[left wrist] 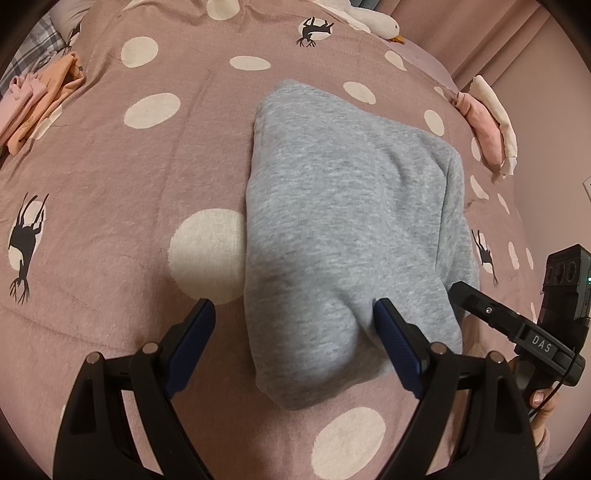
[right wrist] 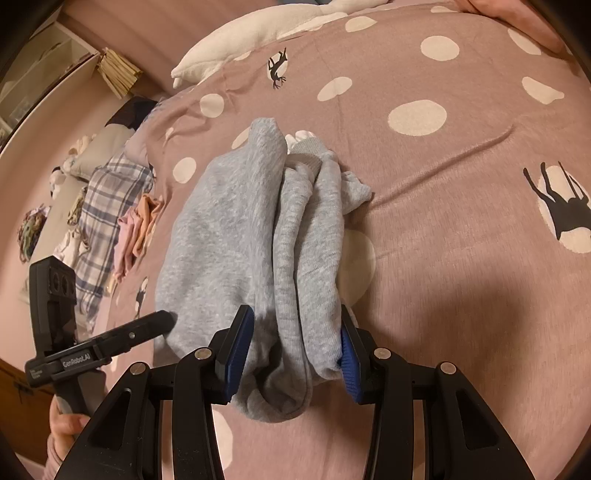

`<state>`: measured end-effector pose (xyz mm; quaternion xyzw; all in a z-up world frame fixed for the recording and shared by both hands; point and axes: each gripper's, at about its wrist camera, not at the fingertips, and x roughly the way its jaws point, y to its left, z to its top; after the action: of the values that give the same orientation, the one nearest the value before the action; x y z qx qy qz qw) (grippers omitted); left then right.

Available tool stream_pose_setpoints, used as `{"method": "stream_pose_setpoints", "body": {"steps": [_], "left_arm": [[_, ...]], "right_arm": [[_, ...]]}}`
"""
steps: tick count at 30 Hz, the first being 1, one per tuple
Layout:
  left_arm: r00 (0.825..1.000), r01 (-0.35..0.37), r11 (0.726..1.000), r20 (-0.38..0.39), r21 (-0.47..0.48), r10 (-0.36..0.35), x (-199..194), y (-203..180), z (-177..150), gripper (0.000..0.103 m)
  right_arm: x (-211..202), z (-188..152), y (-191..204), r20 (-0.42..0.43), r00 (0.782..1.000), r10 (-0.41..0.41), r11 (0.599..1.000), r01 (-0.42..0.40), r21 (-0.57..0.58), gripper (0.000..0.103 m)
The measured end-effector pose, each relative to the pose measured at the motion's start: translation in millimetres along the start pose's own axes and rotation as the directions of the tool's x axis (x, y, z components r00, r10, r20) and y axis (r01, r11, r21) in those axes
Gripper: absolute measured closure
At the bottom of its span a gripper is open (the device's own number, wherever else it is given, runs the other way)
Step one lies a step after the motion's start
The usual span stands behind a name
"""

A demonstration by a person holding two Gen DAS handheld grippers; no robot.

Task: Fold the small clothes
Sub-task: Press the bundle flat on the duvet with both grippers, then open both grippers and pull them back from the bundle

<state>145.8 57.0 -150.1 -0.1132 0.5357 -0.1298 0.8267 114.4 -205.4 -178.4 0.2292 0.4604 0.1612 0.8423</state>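
Observation:
A grey sweatshirt-like garment (left wrist: 351,206) lies folded on the pink spotted bedspread (left wrist: 110,177). My left gripper (left wrist: 291,314) is open wide over its near left edge: the right finger rests on the grey cloth and the left finger stands off it, over the bedspread. In the right wrist view the same grey garment (right wrist: 221,229) shows stacked folds with a ribbed cuff at the far end. My right gripper (right wrist: 295,325) is shut on the near end of those bunched layers, which fill the gap between its pads. Each gripper shows at the edge of the other's view.
Folded pink and orange clothes (left wrist: 37,103) lie at the far left, and a pink and white pile (left wrist: 484,122) at the right edge of the bed. A white goose toy (left wrist: 373,20) sits at the far end. A plaid cloth (right wrist: 107,206) lies beside the pink clothes.

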Motion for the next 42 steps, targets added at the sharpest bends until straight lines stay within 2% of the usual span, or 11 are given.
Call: {"method": "stream_pose_setpoints", "body": {"steps": [11, 12, 15, 22, 24, 25, 26, 28, 33, 37, 42], "left_arm": [[0.997, -0.063, 0.995, 0.040, 0.077, 0.060, -11, -12, -13, 0.015], [0.997, -0.070, 0.994, 0.046, 0.085, 0.066, -12, -13, -14, 0.014], [0.994, -0.094, 0.989, 0.063, 0.112, 0.087, -16, -18, -21, 0.009], [0.992, -0.097, 0.987, 0.096, 0.130, 0.085, -29, -23, -30, 0.008], [0.991, -0.097, 0.985, 0.103, 0.139, 0.083, -32, -26, -33, 0.000], [0.991, -0.095, 0.986, 0.110, 0.138, 0.080, -34, -27, -34, 0.001], [0.990, -0.093, 0.987, 0.114, 0.134, 0.078, -36, -28, -36, 0.000], [0.990, -0.083, 0.989, 0.121, 0.121, 0.069, -40, -28, -37, 0.000], [0.987, -0.078, 0.993, 0.150, 0.088, 0.064, -55, -28, -41, 0.000], [0.985, -0.082, 0.993, 0.158, 0.086, 0.067, -65, -31, -44, 0.000], [0.983, -0.050, 0.997, 0.180, 0.064, 0.038, -77, -29, -46, 0.000]], "right_arm": [[-9, -8, 11, 0.017, 1.000, -0.016, 0.999, 0.016, -0.044, 0.057], [-10, -10, 12, 0.019, 1.000, -0.017, 0.999, 0.018, -0.048, 0.053], [-13, -14, 18, 0.026, 0.999, -0.022, 0.997, 0.024, -0.069, 0.052], [-21, -24, 31, 0.033, 0.998, -0.054, 0.991, 0.058, -0.119, 0.046], [-22, -26, 35, 0.031, 0.998, -0.054, 0.990, 0.058, -0.128, 0.045], [-23, -27, 37, 0.031, 0.998, -0.055, 0.989, 0.059, -0.135, 0.044], [-24, -28, 39, 0.032, 0.998, -0.059, 0.988, 0.063, -0.139, 0.043], [-26, -30, 45, 0.038, 0.996, -0.075, 0.985, 0.080, -0.154, 0.033], [-29, -37, 60, 0.058, 0.993, -0.100, 0.970, 0.111, -0.216, 0.028], [-36, -40, 75, 0.108, 0.987, -0.119, 0.950, 0.144, -0.277, 0.012], [-43, -40, 85, 0.149, 0.981, -0.123, 0.941, 0.163, -0.297, 0.007]]}}
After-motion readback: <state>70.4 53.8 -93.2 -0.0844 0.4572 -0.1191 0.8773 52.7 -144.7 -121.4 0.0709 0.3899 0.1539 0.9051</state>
